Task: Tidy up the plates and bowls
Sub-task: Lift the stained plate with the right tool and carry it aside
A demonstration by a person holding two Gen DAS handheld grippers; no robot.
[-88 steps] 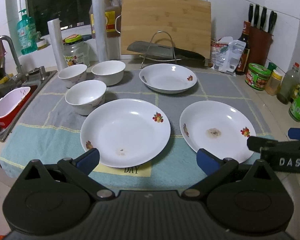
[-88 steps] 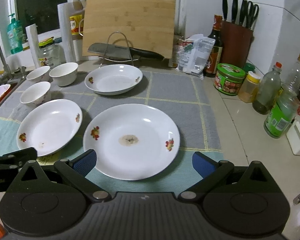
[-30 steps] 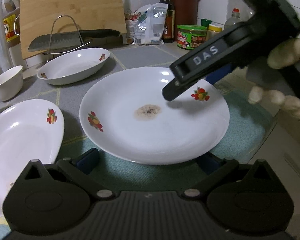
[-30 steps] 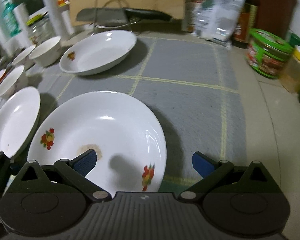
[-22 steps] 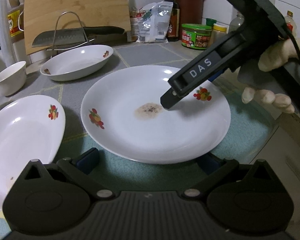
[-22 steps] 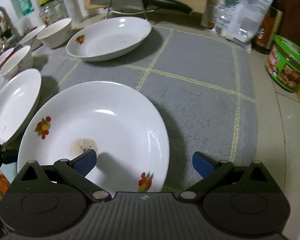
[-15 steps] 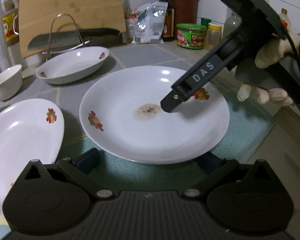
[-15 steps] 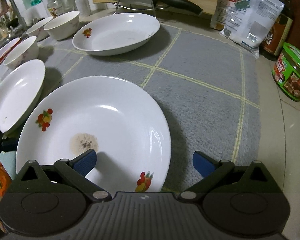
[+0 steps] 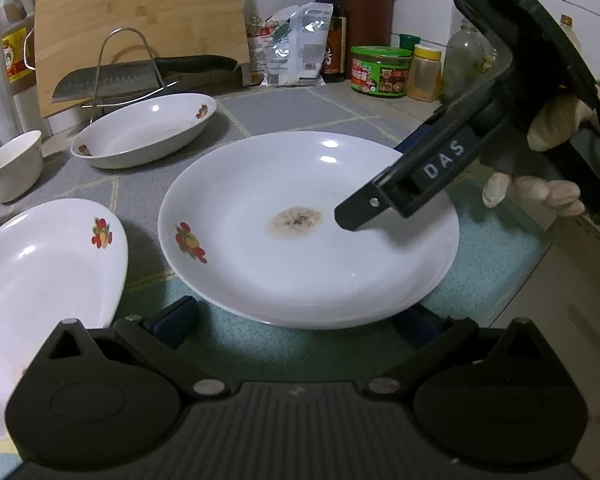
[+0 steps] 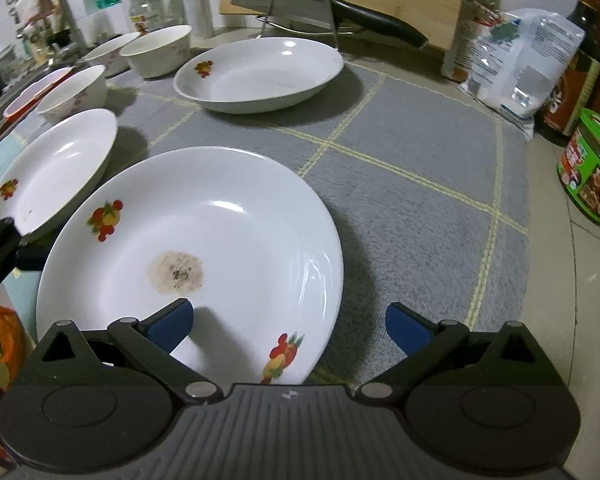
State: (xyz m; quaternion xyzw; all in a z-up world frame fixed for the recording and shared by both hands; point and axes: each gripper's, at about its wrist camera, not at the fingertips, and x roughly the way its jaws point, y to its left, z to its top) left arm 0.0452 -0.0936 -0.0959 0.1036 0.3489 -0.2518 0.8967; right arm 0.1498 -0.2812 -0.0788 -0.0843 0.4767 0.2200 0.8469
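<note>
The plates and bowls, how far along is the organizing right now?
Nothing looks stacked yet. In hand: the open right gripper straddles the stained plate's rim, and the open left gripper sits at its near edge. Left: the two other plates and the bowls, all separate.

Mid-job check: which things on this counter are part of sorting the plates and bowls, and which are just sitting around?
Job: stained plate, left plate, far plate, bowls, right gripper, left gripper.

Lying about: knife, cutting board, green tin, snack bag.

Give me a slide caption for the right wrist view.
Open right gripper straddling the rim of the stained plate, one finger over its inside, one outside.
</note>
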